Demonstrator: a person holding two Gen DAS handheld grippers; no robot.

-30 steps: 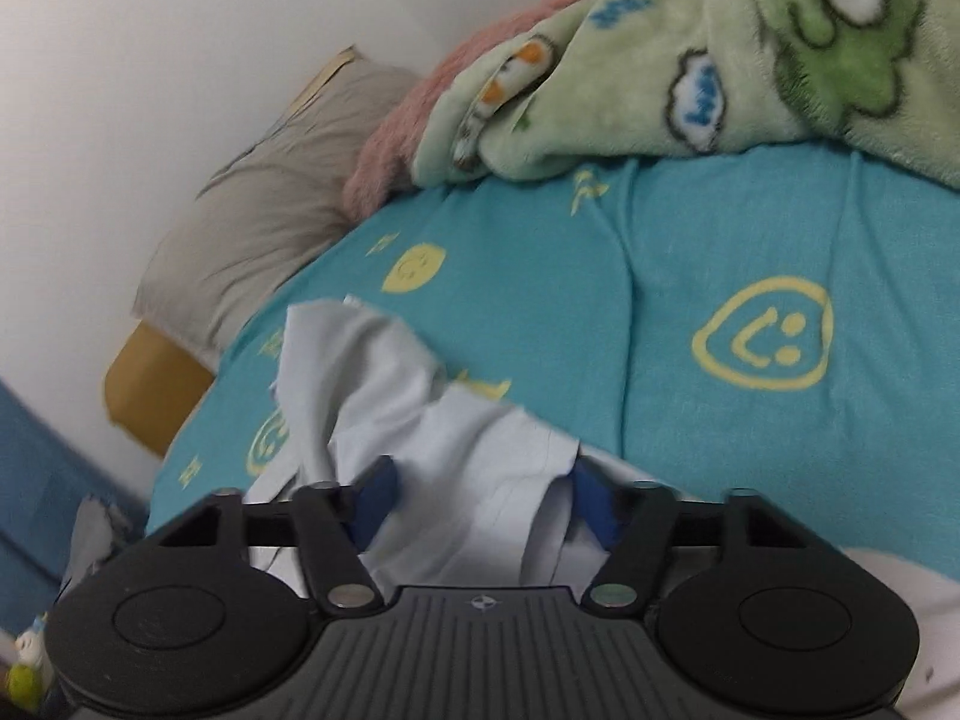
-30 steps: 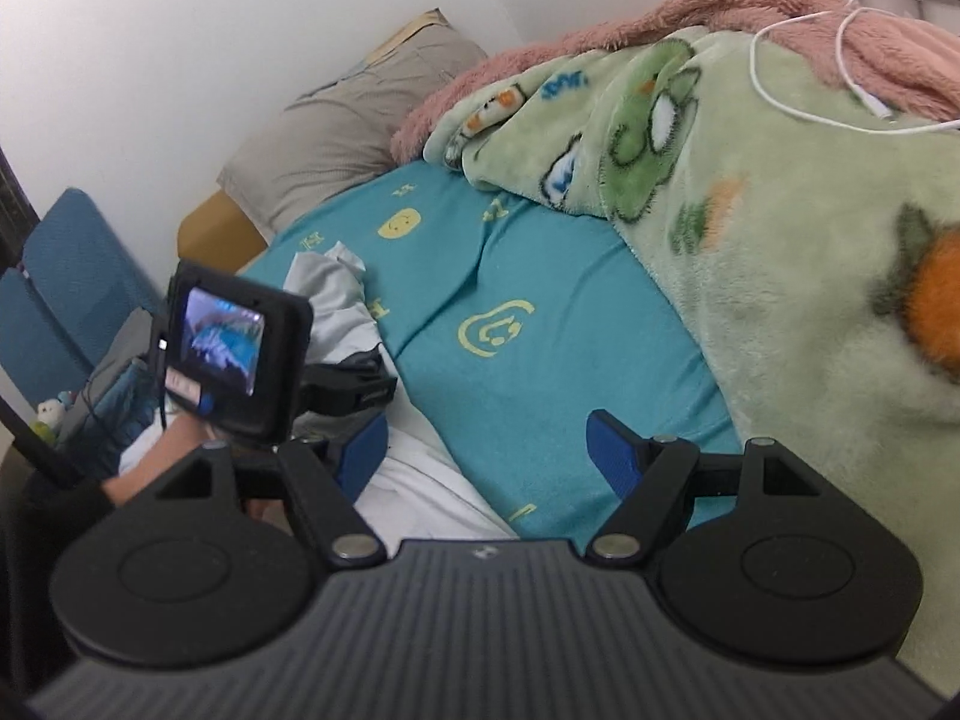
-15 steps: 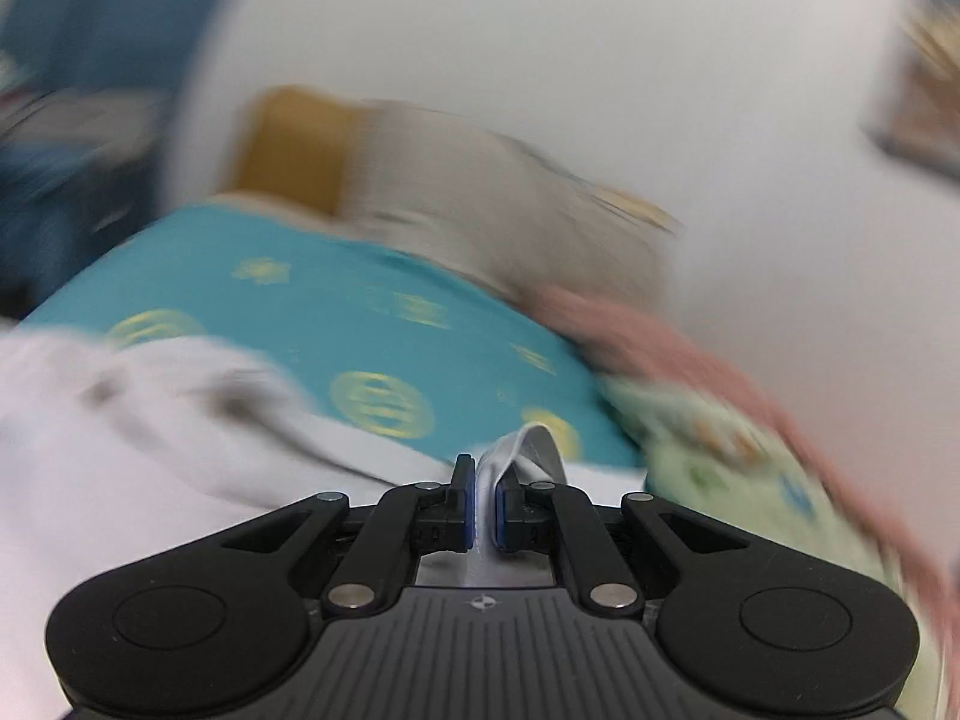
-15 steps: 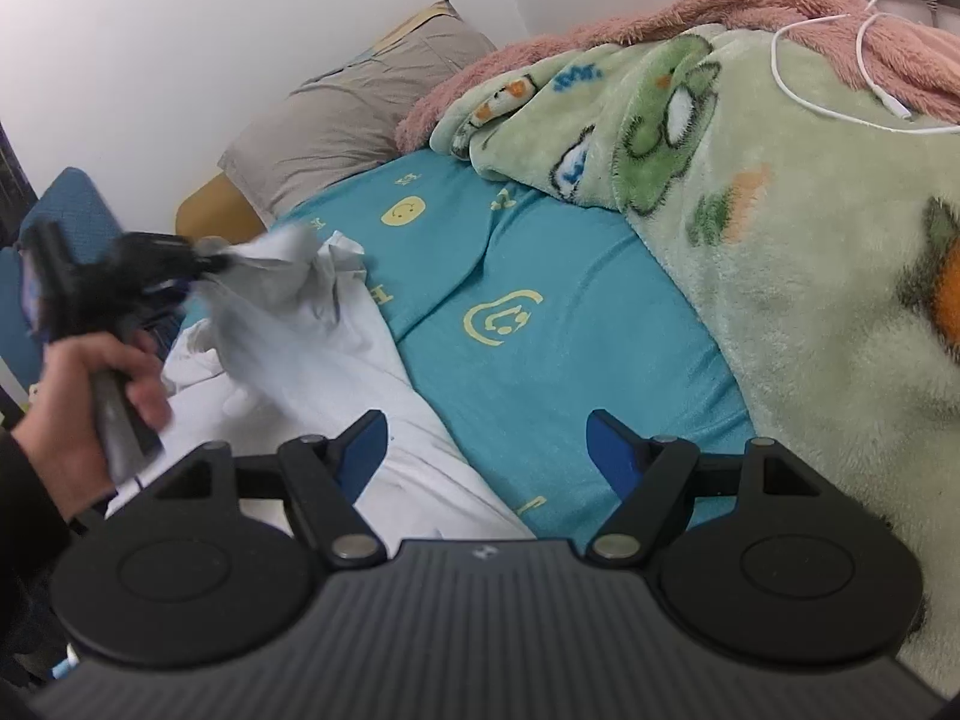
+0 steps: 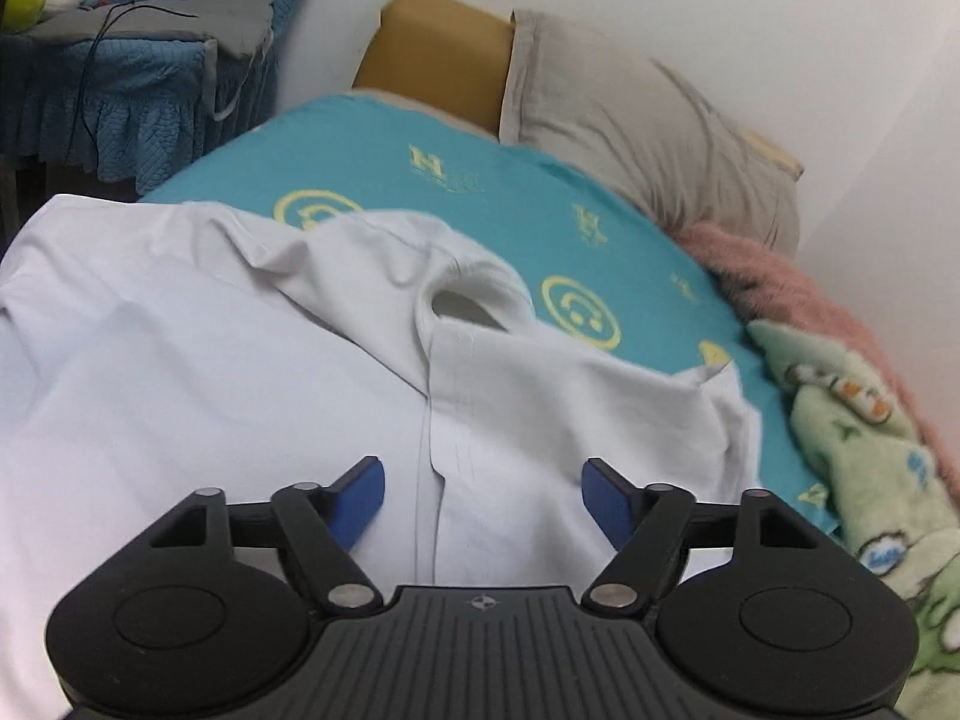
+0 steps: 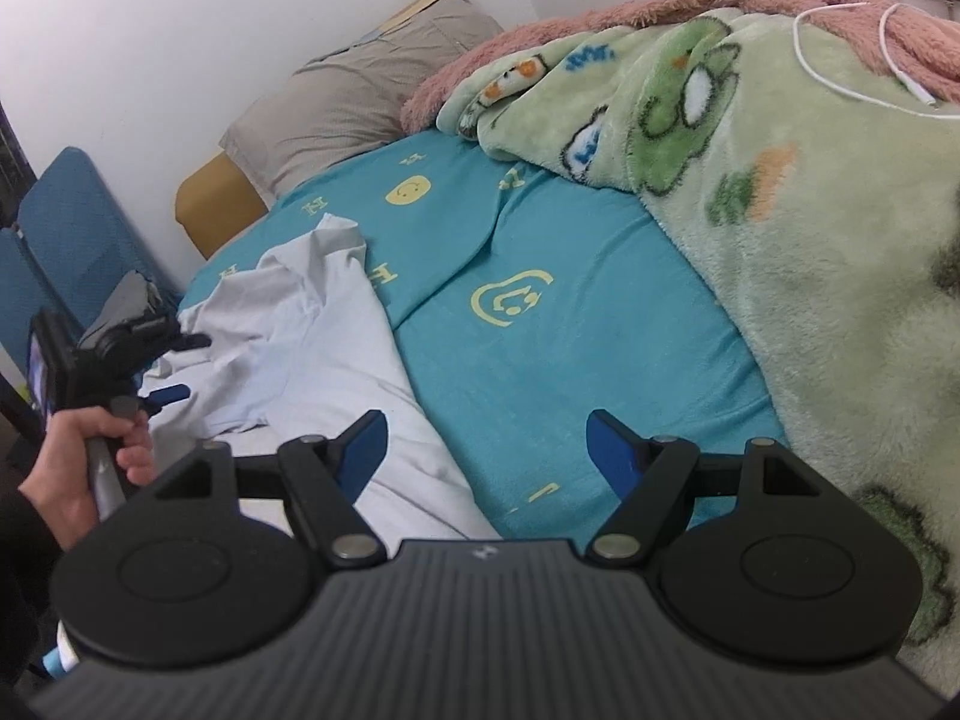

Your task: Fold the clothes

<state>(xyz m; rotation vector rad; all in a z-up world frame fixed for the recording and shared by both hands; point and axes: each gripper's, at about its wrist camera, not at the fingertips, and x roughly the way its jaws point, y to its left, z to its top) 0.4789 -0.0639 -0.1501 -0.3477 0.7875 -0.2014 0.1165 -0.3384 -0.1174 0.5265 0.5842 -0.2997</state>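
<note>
The white shirt (image 5: 252,360) is seen spread on the near left part of the bed (image 6: 570,312), collar toward the pillow (image 5: 648,138). Bare teal sheet is left between its right edge and the green blanket (image 6: 810,210). The left hand-held gripper (image 5: 483,489) is opening above it, nothing pinched; the right hand-held gripper (image 6: 486,450) is held spread, empty

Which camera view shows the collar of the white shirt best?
The left wrist view. The white shirt fills it and the collar opening lies plain near the middle. In the right wrist view the shirt lies crumpled at the left, and I cannot pick out the collar.
</note>
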